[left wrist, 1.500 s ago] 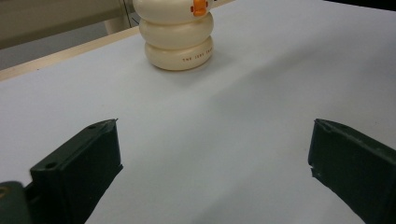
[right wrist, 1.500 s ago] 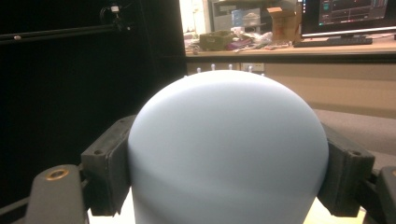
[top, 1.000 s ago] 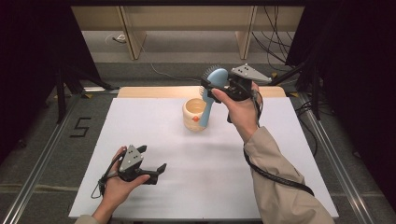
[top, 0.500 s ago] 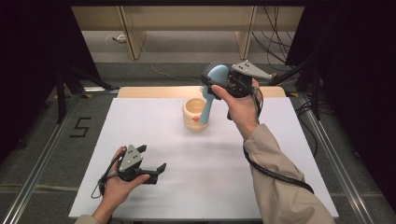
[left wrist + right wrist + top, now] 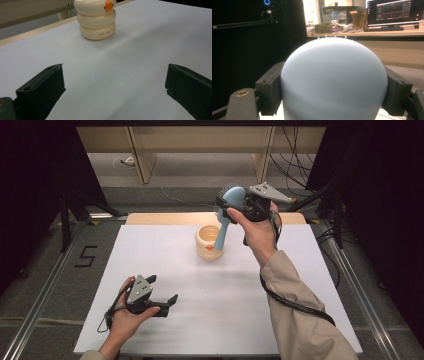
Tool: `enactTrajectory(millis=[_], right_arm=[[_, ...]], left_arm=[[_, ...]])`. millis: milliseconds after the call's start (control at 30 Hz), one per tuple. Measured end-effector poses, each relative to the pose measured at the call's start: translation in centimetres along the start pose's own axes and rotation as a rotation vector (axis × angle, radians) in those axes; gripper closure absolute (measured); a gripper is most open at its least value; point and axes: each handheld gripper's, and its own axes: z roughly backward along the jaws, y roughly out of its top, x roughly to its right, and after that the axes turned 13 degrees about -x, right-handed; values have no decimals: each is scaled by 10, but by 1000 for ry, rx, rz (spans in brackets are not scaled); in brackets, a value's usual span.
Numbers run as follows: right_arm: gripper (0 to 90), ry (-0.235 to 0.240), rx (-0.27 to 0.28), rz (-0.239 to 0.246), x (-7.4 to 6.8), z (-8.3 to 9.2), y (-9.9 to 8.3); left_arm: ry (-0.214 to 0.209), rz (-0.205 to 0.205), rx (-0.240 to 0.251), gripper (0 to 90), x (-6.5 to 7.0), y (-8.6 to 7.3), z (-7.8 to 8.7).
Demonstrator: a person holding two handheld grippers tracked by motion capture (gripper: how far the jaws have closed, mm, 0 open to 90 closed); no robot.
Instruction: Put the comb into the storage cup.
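The right gripper clamped the head of a pale blue hairbrush, its handle hanging down into the cream ringed cup at the far middle of the white table — seemingly mid-placement or mid-lift. The left gripper rested near the front edge, jaws wide and empty. Next came a straight vertical move — clear of the cup's rim.

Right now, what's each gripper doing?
Left gripper: open, nothing held.
Right gripper: shut on the brush, handle in the cup.
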Motion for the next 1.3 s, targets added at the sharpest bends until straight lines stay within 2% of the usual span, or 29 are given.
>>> enactTrajectory(millis=[1300], right_arm=[[205,-20,41,-8,4,-14,1]], left_arm=[[-2,4,3,19,0,0,0]])
